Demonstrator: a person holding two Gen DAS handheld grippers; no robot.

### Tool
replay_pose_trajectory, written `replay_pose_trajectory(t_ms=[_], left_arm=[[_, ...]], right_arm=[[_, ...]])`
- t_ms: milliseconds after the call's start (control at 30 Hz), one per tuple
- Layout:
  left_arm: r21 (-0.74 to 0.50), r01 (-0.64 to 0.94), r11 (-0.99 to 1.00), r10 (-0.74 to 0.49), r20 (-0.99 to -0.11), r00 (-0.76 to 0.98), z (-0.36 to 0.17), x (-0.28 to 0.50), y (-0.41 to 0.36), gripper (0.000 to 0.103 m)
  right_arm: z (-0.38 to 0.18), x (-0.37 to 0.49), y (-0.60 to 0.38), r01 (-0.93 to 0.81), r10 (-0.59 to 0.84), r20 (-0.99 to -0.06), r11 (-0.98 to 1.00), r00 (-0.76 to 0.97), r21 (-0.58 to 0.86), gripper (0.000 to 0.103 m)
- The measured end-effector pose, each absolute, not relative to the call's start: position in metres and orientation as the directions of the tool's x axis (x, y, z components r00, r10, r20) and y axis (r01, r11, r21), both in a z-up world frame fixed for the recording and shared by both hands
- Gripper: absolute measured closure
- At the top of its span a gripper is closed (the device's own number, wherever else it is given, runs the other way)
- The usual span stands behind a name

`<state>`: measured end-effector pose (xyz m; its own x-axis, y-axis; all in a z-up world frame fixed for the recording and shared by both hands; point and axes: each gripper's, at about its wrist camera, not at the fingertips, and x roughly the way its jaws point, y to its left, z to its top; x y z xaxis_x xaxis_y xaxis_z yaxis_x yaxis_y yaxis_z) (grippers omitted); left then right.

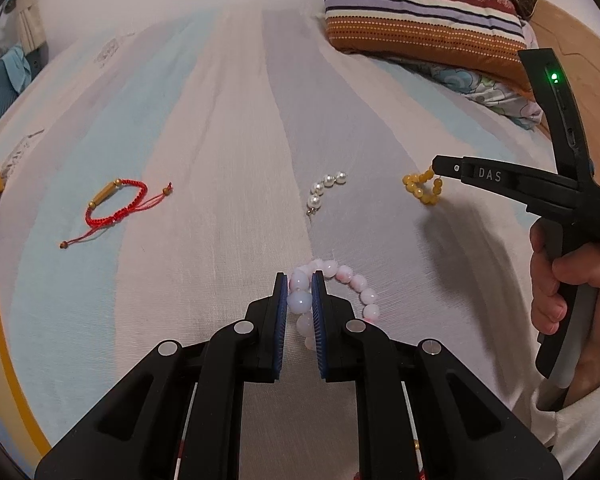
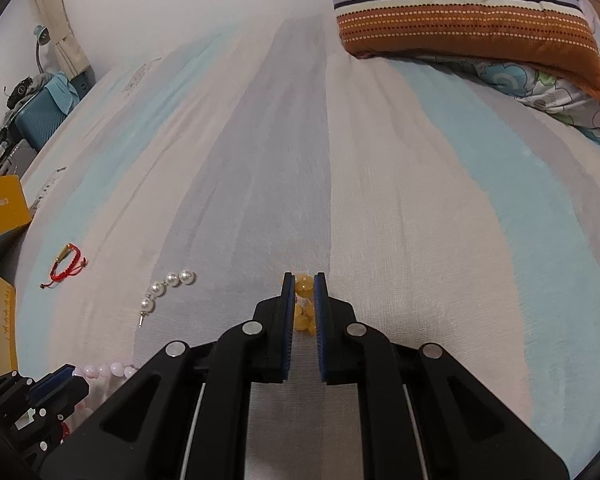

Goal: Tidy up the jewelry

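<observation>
Left gripper (image 1: 300, 292) pinches the pink beads (image 1: 356, 284), right gripper (image 2: 303, 292) the amber beads (image 2: 303, 286), lifted clear for sorting; pearls (image 1: 326, 190) lie between, beyond.

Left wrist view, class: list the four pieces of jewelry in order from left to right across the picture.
Red cord bracelet → pink bead bracelet, held in the left gripper → pearl strand → amber bead bracelet, held in the right gripper.
</observation>
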<state>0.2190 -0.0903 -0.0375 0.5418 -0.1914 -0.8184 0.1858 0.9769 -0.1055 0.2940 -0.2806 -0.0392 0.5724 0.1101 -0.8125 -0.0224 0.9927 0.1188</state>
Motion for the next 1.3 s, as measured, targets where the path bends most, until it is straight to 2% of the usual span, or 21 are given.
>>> replay_pose_trajectory(t_ms=[567, 1300], left_arm=[[-0.122, 0.168, 0.978, -0.197, -0.804, 0.561, -0.013, 0.213, -0.079, 0.091], [-0.047, 0.09, 0.995, -0.094, -0.752, 0.653, 0.055, 0.163, -0.026, 0.091]], right_arm=[[-0.014, 0.273, -0.272, -0.034, 0.1, -0.788, 0.994, 0.608, 0.1, 0.094], [0.055, 0.217, -0.216, -0.105, 0.112, -0.738, 0.993, 0.666, 0.057, 0.094]])
